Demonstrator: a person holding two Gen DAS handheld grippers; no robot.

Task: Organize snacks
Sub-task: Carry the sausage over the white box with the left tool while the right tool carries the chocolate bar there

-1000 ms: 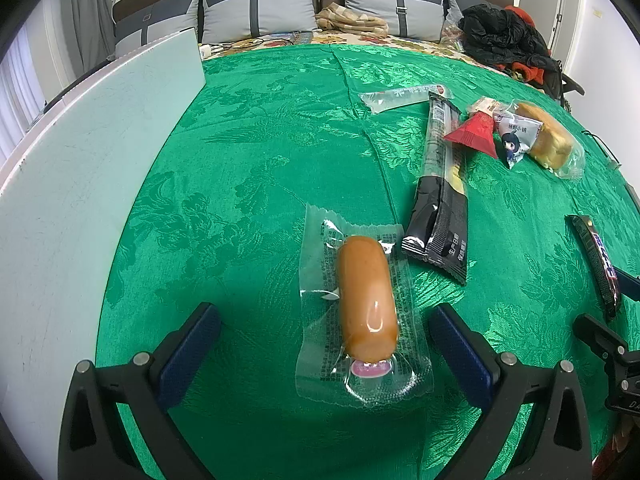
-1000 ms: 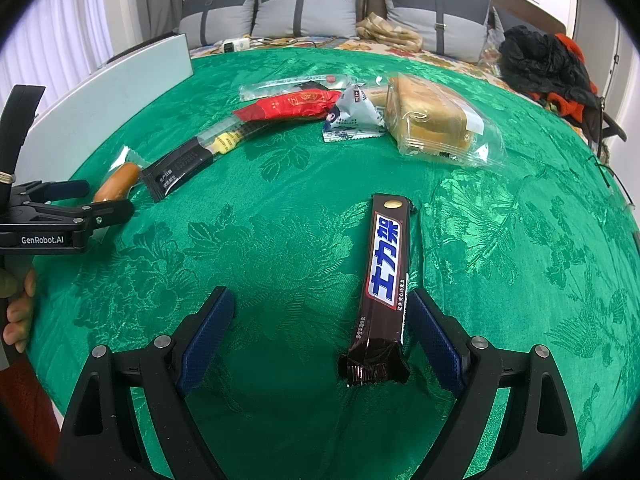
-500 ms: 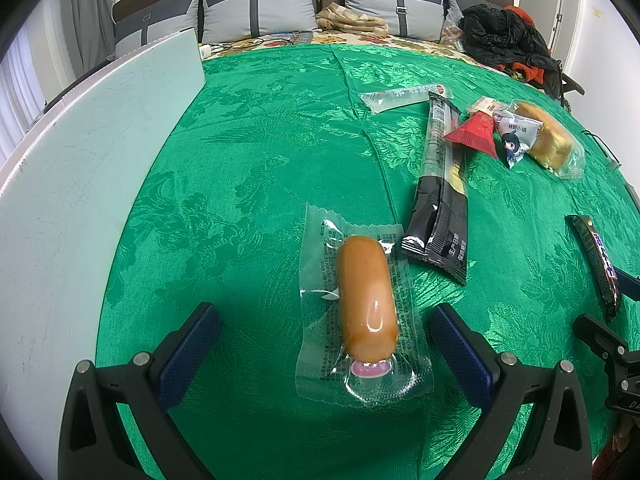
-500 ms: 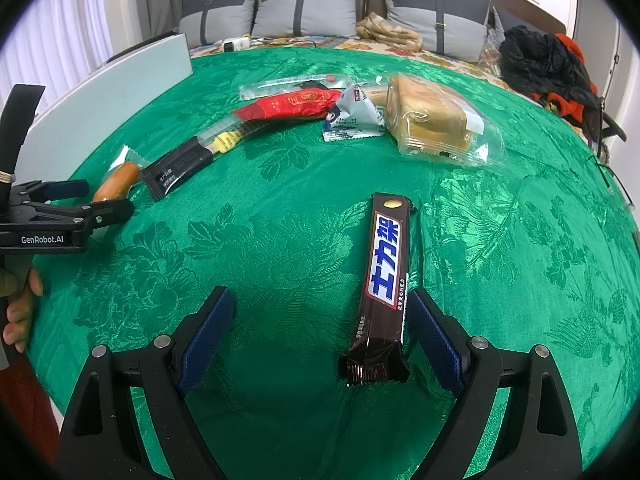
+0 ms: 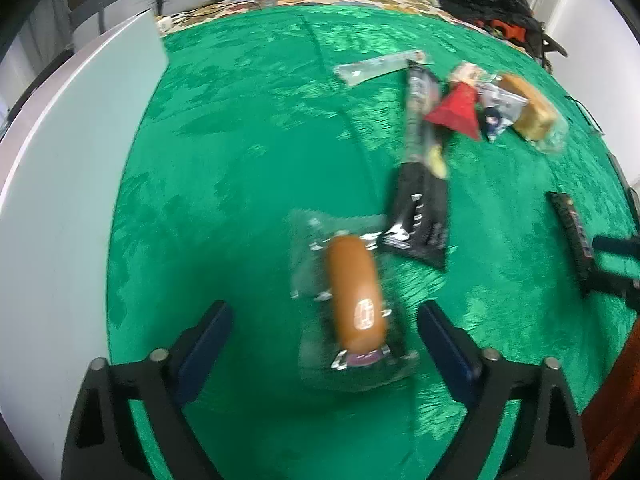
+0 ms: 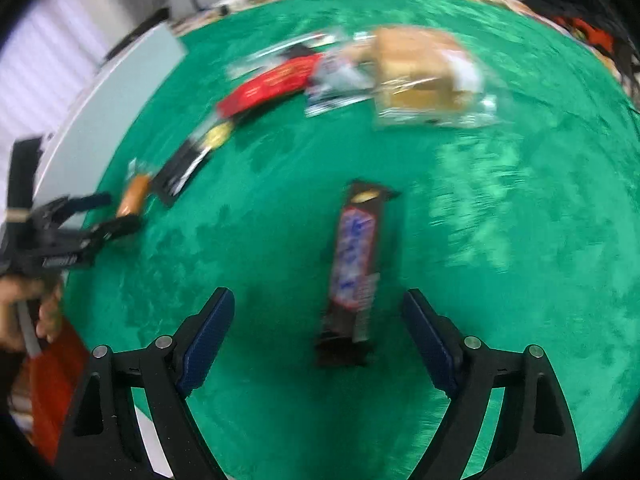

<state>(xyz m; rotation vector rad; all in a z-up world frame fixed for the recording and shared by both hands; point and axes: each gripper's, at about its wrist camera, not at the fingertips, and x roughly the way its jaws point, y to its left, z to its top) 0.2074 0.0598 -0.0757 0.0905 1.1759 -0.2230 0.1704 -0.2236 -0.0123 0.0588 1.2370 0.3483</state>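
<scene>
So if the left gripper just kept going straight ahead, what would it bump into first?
Probably the wrapped sausage: it lies on the green cloth between the left gripper's open fingers, right of centre. Blur makes depth uncertain.

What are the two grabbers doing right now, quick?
Left gripper: open, holding nothing, around the sausage.
Right gripper: open, holding nothing, around the chocolate bar.

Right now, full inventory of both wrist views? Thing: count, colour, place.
sausage: 1, orange-brown in clear wrap, ahead of left gripper
chocolate bar: 1, dark brown, ahead of right gripper
black stick pack: 1, black, beside sausage
red packet: 1, red, far cluster
bread: 1, tan in clear bag, far cluster
tablecloth: 1, green
left gripper: open
right gripper: open
</scene>
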